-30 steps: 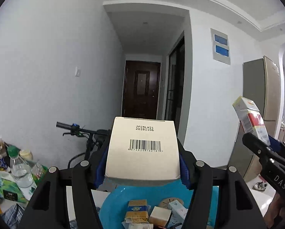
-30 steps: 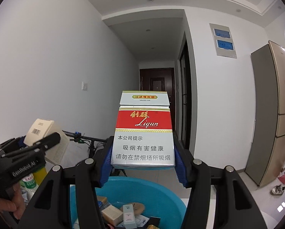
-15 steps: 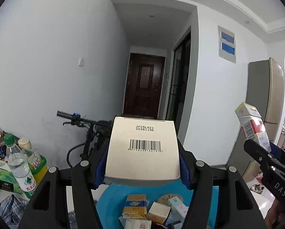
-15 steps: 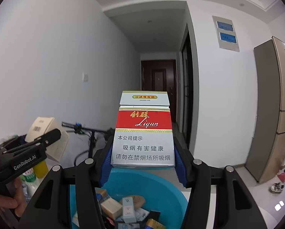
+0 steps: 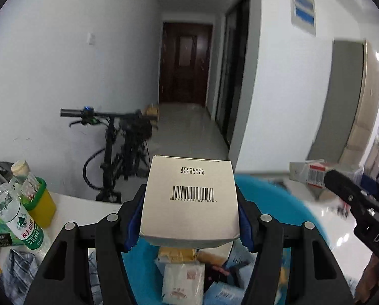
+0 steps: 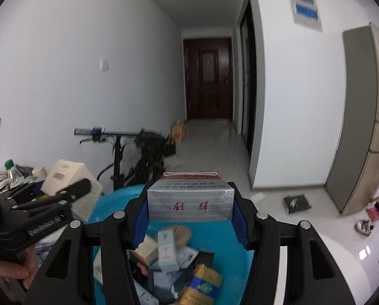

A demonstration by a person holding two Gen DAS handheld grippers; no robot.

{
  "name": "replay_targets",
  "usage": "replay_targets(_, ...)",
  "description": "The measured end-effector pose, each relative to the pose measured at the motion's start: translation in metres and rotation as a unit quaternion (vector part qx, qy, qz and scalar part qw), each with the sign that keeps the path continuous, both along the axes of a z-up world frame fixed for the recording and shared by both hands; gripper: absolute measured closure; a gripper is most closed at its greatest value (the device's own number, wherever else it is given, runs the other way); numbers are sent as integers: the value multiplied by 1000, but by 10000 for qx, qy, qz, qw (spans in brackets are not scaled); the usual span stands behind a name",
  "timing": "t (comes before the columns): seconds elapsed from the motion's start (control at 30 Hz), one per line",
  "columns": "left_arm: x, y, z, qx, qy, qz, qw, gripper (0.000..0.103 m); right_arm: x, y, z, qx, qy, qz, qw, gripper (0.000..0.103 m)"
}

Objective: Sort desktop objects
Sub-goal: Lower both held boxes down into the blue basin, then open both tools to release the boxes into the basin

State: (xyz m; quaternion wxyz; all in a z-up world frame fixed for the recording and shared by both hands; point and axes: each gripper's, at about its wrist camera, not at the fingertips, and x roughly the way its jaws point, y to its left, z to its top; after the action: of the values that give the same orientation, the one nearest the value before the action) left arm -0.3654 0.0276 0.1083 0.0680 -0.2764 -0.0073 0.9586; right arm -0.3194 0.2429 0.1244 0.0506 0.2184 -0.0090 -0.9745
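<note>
Both boxes hang over the blue basin (image 6: 222, 251), so the step in hand looks like dropping them in with the rest. To do it well, bring each box low over a free patch among the packets already lying there, keep the two tongs apart so they do not knock together, and only then let the jaws part — a drop from height could bounce a light carton back over the rim.

The left tongs (image 5: 189, 225) are clenched on a white box with a barcode (image 5: 190, 200); the blue pads press its two sides, and the box fills the gap. It sits at 12 o'clock from the camera, above the near part of the basin.

The right tongs (image 6: 190, 209) grip a cigarette pack (image 6: 190, 200), silver and red, tipped forward so its end faces the lens — also squeezed from both sides, with no slack showing. From there the white box shows at 9 o'clock, over the basin's left edge.
</note>
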Motion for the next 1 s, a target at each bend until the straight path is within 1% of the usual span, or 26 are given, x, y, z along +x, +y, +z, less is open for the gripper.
replay_targets(0.07, -6, 4, -8, -72, -232, -16, 9997, 39, -9, 0, -6, -27, -309, 92, 9995, 49)
replay_targets(0.13, -14, 4, -17, 55, -583, -5, 9983, 39, -14, 0, -16, -57, -560, 137, 9983, 49)
replay_targets(0.2, -24, 7, -30, 4, -1055, -162, 9943, 39, -17, -1, -24, -81, -754, 159, 9970, 49)
replay_targets(0.3, -32, 12, -43, -91, -1385, -199, 9901, 39, -22, 6, -30, -305, -894, 224, 9953, 49)
replay_targets(0.4, -36, 15, -53, -112, -1585, -274, 9869, 39, -26, 10, -33, -377, -1013, 248, 9938, 49)
replay_targets(0.57, -35, 23, -58, -166, -1699, -363, 9847, 39, -30, 11, -39, -320, -1168, 264, 9923, 49)
replay_targets(0.67, -39, 28, -65, -213, -1886, -493, 9806, 39, -31, 10, -42, -317, -1206, 259, 9919, 49)
replay_targets(0.77, -39, 34, -72, -82, -2045, -629, 9768, 39, -32, 8, -43, -293, -1232, 264, 9916, 49)
replay_targets(0.87, -39, 40, -77, -99, -2114, -722, 9747, 39, -32, 10, -44, -280, -1242, 259, 9915, 49)
replay_targets(1.0, -39, 42, -79, -127, -2115, -728, 9746, 39, -34, 12, -47, -288, -1263, 187, 9914, 49)
